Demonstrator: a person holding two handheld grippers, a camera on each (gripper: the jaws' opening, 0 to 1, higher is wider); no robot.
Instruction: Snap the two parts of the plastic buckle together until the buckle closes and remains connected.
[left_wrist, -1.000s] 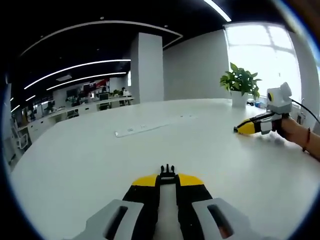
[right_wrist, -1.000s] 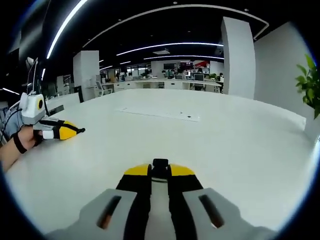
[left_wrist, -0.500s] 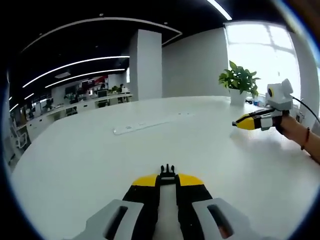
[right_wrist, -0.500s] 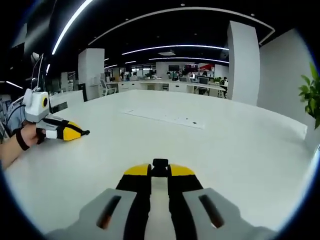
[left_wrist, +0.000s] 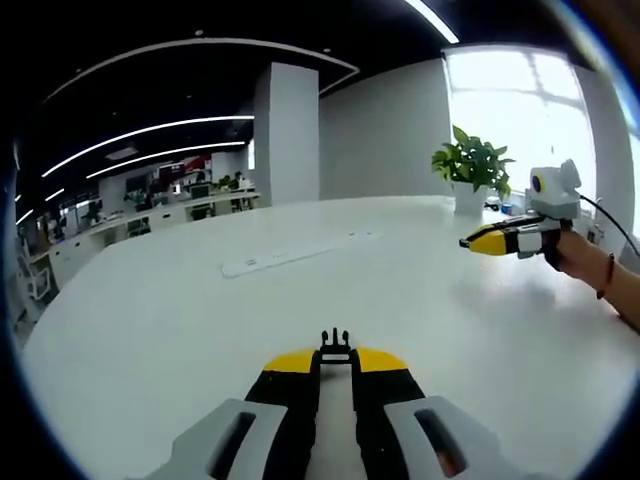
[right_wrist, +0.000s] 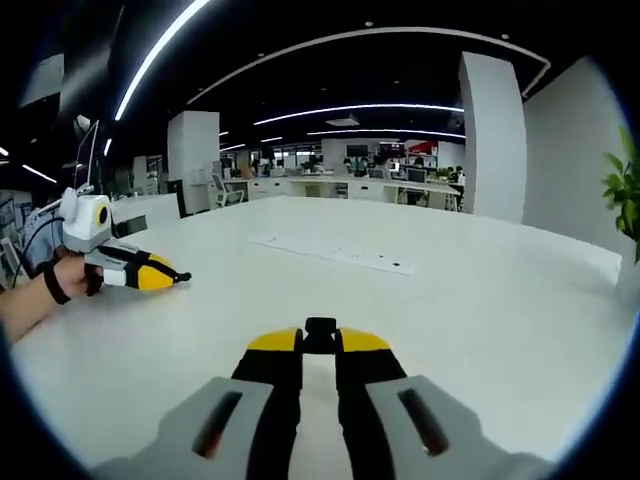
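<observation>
At the bottom centre of the left gripper view, the left tongs (left_wrist: 335, 358) were pinching the pronged half of the buckle (left_wrist: 335, 343), its small black prongs standing up just past the yellow tips. At the bottom centre of the right gripper view, the right tongs (right_wrist: 320, 342) were clamped on the socket half of the buckle (right_wrist: 320, 327), a squarish black piece poking out between the tips. Both halves were held above the white table (left_wrist: 180, 330), well apart from each other.

Farther out, the right tongs showed at the right edge of the left gripper view, held in a person's hand (left_wrist: 575, 252) and pointing leftward. The left tongs showed at the left edge of the right gripper view, pointing rightward.

The step in hand looked like the approach, with the halves not yet brought together. To do it well, the two tongs would need to turn until prongs and socket mouth faced each other along one line, with the flat faces of both halves in the same plane. A slow, straight push would suit best, since any tilt could make the prongs catch on the socket's edge. Neither grip should loosen during the push, as each piece was held only by its rear end.

In the far upper right of the left gripper view stood a potted plant (left_wrist: 472, 168) on the table.
</observation>
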